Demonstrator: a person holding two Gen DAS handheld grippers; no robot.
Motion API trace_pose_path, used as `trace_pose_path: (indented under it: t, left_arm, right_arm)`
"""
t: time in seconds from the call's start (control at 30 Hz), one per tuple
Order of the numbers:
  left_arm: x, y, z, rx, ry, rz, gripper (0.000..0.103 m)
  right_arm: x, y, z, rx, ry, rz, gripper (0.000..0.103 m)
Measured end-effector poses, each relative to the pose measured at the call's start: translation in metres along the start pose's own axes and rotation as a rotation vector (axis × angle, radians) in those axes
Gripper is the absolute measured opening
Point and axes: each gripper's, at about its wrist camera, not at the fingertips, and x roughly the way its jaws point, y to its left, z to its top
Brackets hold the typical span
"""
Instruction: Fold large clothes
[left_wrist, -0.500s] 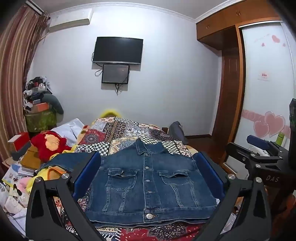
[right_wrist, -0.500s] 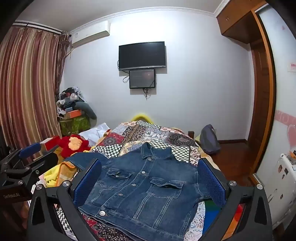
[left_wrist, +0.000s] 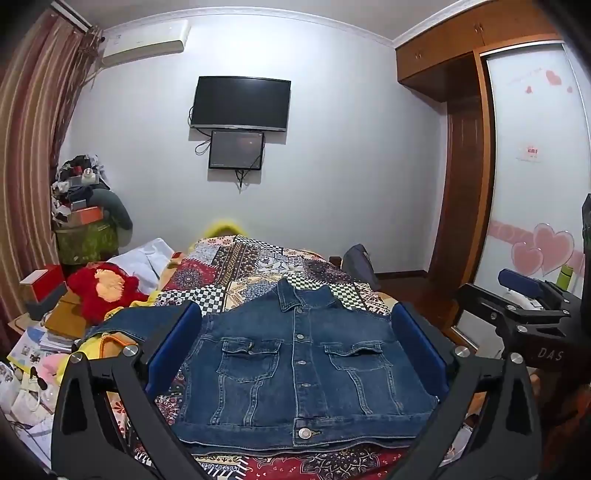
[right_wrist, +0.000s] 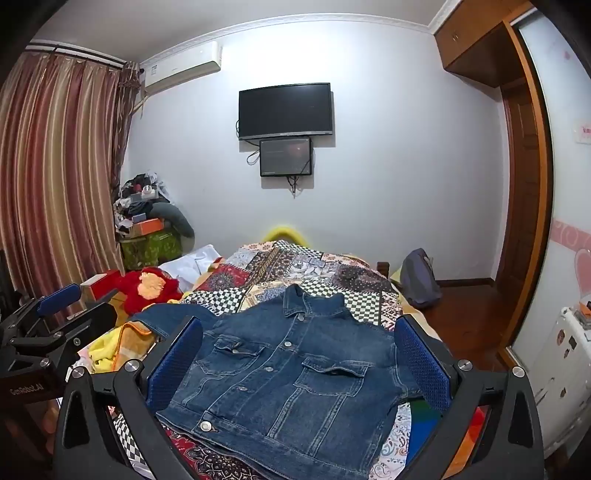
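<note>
A blue denim jacket lies face up and buttoned on the patchwork bed cover, collar away from me. Its left sleeve stretches out to the left; the right sleeve is hidden. It also shows in the right wrist view. My left gripper is open and empty, held above the jacket's near hem, blue pads wide apart. My right gripper is open and empty too, above the jacket from the right. Each gripper shows in the other's view: right gripper, left gripper.
A red plush toy, yellow cloth and papers crowd the bed's left side. A grey bag stands at the bed's far right. A wardrobe and curtain flank the room. A white appliance stands at right.
Nothing has visibly changed; both grippers hold their place, open above the jacket.
</note>
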Motion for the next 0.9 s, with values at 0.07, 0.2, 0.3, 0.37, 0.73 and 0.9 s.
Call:
trace_pose_path:
  t: [0.07, 0.2, 0.3, 0.37, 0.73, 0.9]
  left_arm:
    - [-0.0003, 0.0002, -0.0003, 0.003, -0.003, 0.001, 0.103]
    - [-0.0012, -0.0009, -0.0004, 0.009, -0.010, 0.001, 0.103]
    - [-0.0026, -0.0022, 0.0012, 0.014, -0.012, 0.003, 0.103]
    - [-0.0038, -0.0016, 0.0011, 0.014, -0.013, 0.002, 0.103]
    - [-0.0046, -0.0032, 0.0023, 0.009, -0.016, 0.006, 0.103]
    - [-0.0049, -0.0026, 0.0024, 0.008, -0.017, 0.006, 0.103]
  right_arm:
    - [-0.0002, 0.0002, 0.0002, -0.001, -0.001, -0.001, 0.103]
    - [-0.0019, 0.0015, 0.0019, -0.001, -0.001, 0.001, 0.103]
    - [-0.0008, 0.0010, 0.0017, -0.001, -0.002, 0.002, 0.103]
    - [-0.0006, 0.0010, 0.0016, -0.001, -0.002, 0.002, 0.103]
    - [0.0029, 0.0030, 0.0052, -0.008, -0.003, 0.006, 0.103]
    - [0.0021, 0.0022, 0.0062, -0.008, -0.005, 0.007, 0.103]
